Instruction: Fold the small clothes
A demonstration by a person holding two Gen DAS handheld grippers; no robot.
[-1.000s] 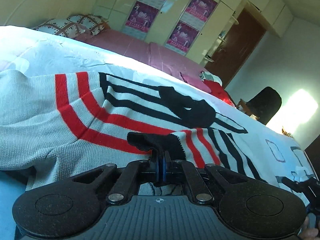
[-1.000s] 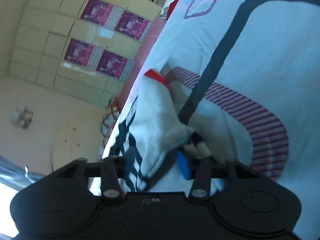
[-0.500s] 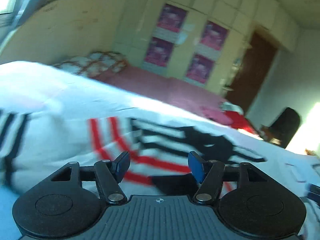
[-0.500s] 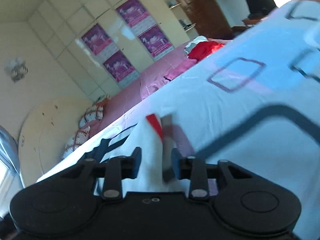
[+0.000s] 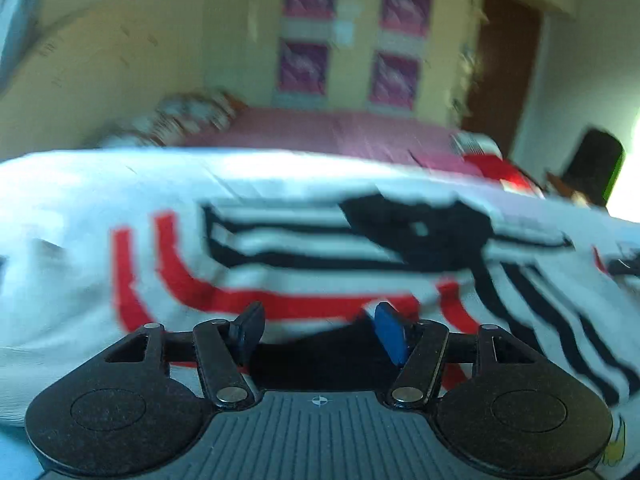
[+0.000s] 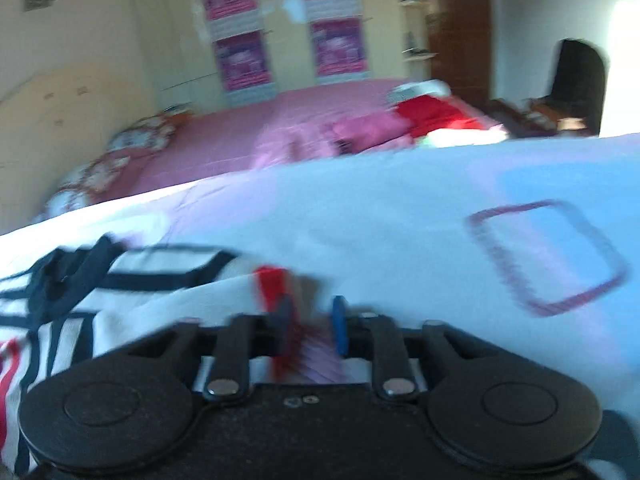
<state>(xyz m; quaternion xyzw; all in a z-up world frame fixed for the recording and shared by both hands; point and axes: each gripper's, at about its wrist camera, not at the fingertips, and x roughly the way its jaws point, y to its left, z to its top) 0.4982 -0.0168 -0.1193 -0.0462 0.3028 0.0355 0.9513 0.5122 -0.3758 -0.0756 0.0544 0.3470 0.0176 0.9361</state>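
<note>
Left wrist view: left gripper [image 5: 320,330] is seen with jaws wide, nothing gripped; striped sweater [image 5: 280,248] is spread on the bed sheet [image 5: 100,176].
Right wrist view: right gripper [image 6: 310,326] jaws just closing to narrow, seemingly empty through blur; the sweater's red cuff [image 6: 272,284] lies just ahead.

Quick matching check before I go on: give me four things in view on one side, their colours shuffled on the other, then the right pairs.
Things:
1. sweater
2. posters
3. door
4. chair

Colours:
A. brown
B. white with red and black stripes
C. black
D. purple-pink

Pairs: 1-B, 2-D, 3-A, 4-C
</note>
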